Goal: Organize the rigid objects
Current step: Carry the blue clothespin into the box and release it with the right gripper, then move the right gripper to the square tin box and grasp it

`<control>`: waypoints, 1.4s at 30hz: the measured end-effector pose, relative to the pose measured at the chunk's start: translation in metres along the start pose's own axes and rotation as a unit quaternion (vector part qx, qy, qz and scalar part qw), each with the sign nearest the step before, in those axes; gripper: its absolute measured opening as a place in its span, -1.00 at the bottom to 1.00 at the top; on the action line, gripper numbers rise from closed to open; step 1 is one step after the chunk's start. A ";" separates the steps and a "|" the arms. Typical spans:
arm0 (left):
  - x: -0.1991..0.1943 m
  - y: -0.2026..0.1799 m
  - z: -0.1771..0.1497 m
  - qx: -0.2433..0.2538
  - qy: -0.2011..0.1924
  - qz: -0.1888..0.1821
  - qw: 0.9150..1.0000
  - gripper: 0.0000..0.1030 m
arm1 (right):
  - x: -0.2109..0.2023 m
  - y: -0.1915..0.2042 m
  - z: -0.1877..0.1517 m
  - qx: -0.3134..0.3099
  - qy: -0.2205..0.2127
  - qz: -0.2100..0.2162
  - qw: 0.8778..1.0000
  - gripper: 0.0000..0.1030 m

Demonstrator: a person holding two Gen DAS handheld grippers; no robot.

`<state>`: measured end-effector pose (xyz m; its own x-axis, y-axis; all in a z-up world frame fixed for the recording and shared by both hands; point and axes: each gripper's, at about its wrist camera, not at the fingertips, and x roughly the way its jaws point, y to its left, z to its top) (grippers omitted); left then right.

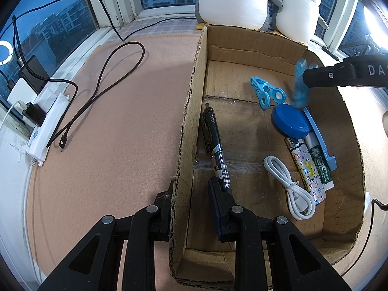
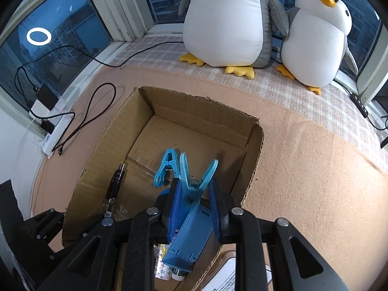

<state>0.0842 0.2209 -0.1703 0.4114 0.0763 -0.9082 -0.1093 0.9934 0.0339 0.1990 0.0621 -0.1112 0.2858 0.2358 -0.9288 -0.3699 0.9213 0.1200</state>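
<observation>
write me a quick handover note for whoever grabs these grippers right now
Left gripper: open, its fingers straddling the cardboard box wall, one beside the black pen.
Right gripper: shut on large blue clip, held over the box.
Already in box: pen, small blue clip, blue lid, lighter, white cable, tube.
Left: drop the large clip in.

Dim dusk light, fisheye-warped edges, perhaps motion blur
</observation>
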 end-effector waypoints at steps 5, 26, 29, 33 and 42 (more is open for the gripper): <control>0.000 0.000 0.000 0.000 0.000 0.000 1.000 -0.52 | -0.013 0.000 -0.006 -0.014 -0.011 0.000 1.000 -0.05; 0.001 0.000 0.000 0.001 0.000 0.001 1.000 -0.52 | -0.033 -0.061 -0.098 -0.013 0.065 -0.017 0.998 -0.02; 0.001 0.000 0.000 0.001 0.000 0.001 1.000 -0.52 | -0.027 -0.054 -0.108 -0.042 0.082 -0.027 0.995 -0.01; 0.000 0.001 0.000 -0.001 0.000 0.000 1.000 -0.52 | -0.022 -0.043 -0.116 -0.068 0.099 -0.030 0.992 0.10; 0.000 0.001 0.000 -0.002 0.000 -0.001 1.000 -0.52 | -0.009 -0.029 -0.126 -0.090 0.130 -0.041 0.987 0.15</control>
<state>0.0841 0.2216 -0.1704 0.4116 0.0751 -0.9082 -0.1116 0.9933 0.0316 0.0957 -0.0057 -0.1505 0.0934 0.0529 -0.9942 -0.5117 0.8592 -0.0024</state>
